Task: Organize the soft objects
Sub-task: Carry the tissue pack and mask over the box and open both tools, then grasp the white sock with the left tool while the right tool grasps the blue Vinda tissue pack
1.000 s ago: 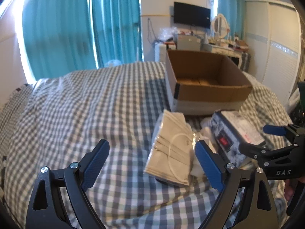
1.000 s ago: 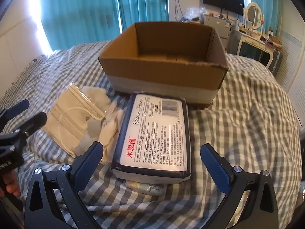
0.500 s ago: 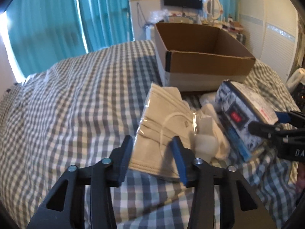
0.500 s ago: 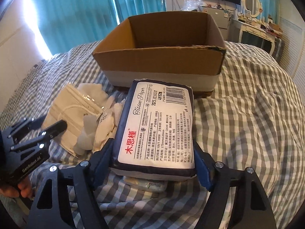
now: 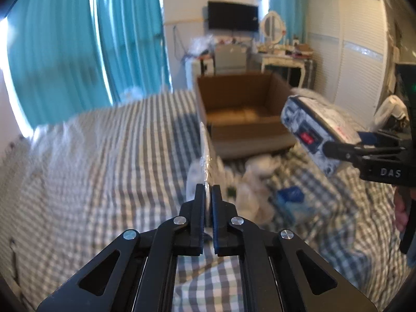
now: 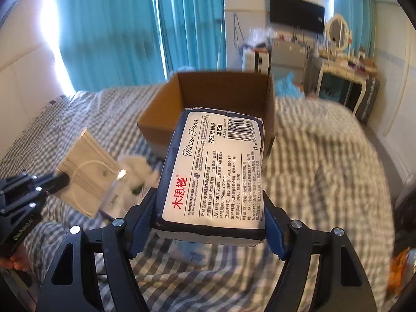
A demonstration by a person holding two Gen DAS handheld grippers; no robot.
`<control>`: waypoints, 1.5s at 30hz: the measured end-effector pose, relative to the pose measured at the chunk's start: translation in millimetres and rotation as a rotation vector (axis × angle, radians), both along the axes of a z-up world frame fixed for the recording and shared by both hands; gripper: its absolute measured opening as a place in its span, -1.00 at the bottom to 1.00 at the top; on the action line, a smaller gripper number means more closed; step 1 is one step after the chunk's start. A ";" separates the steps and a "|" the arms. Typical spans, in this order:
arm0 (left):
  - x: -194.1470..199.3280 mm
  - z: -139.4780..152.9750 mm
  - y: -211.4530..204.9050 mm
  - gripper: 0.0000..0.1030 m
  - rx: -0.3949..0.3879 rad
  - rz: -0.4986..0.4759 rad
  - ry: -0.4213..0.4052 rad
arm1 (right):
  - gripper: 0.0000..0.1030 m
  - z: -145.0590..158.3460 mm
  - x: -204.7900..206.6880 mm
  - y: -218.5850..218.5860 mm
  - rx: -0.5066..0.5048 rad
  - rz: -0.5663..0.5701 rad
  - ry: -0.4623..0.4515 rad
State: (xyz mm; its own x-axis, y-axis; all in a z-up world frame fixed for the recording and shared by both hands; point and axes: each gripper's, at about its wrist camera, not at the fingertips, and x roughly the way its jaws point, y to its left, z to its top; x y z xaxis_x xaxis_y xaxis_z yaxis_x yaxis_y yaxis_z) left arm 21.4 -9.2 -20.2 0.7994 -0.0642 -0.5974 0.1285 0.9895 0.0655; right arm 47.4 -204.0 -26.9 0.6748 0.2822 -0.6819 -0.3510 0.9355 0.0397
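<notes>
My left gripper (image 5: pixel 207 195) is shut on the edge of a clear bag of beige face masks (image 5: pixel 206 156) and holds it lifted off the bed; the bag shows flat in the right wrist view (image 6: pixel 88 171). My right gripper (image 6: pixel 208 223) is shut on a navy and white tissue pack (image 6: pixel 215 171), lifted above the bed in front of the open cardboard box (image 6: pixel 223 91). The pack also shows in the left wrist view (image 5: pixel 314 127), near the box (image 5: pixel 241 109). White soft items (image 5: pixel 254 182) and a blue packet (image 5: pixel 290 195) lie on the bed.
The checked bedspread (image 5: pixel 104 156) covers the bed. Teal curtains (image 5: pixel 78 39) hang behind it. A dressing table (image 6: pixel 343 78) and a white wardrobe (image 5: pixel 351 65) stand at the right. A small pale blue packet (image 6: pixel 189 252) lies under the tissue pack.
Both grippers closed, the left on the mask bag and the right on the tissue pack. Both then lifted their loads off the bed.
</notes>
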 end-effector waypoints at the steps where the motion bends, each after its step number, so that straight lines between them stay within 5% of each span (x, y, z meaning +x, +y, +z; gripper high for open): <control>1: -1.8 12.6 -3.9 -0.93 0.013 -0.010 -0.023 | 0.42 8.4 -0.5 1.3 -0.006 0.002 -0.016; 10: 31.9 87.4 -23.2 -0.93 0.001 -0.067 -0.154 | 0.42 83.8 25.1 4.2 -0.050 0.018 -0.160; 16: 94.9 89.5 -31.4 -0.93 -0.016 -0.085 -0.146 | 0.42 100.4 81.3 13.6 -0.026 0.025 -0.193; 25: 173.8 35.6 -38.4 -0.92 -0.015 -0.075 -0.063 | 0.42 41.8 163.3 38.6 -0.037 0.054 -0.096; 29: 182.6 20.2 -41.8 -0.84 -0.010 -0.078 -0.050 | 0.51 13.9 170.2 37.5 -0.064 0.069 -0.087; 33: 181.4 8.1 -50.6 -0.79 0.078 -0.045 -0.018 | 0.61 7.2 167.6 27.0 -0.047 0.055 -0.087; 36: 176.1 10.7 -48.8 -0.57 0.084 -0.021 0.007 | 0.65 18.6 156.1 15.5 -0.027 0.040 -0.109; 39: 158.9 26.6 -39.8 0.37 0.029 -0.010 -0.021 | 0.67 37.8 138.4 8.4 -0.018 0.029 -0.148; 40: 150.8 35.5 -36.7 0.50 0.015 -0.003 -0.055 | 0.70 45.6 132.0 7.6 -0.024 0.026 -0.163; 45: 116.8 74.3 -31.4 0.51 0.031 -0.017 -0.110 | 0.72 81.4 97.9 2.8 -0.010 0.020 -0.195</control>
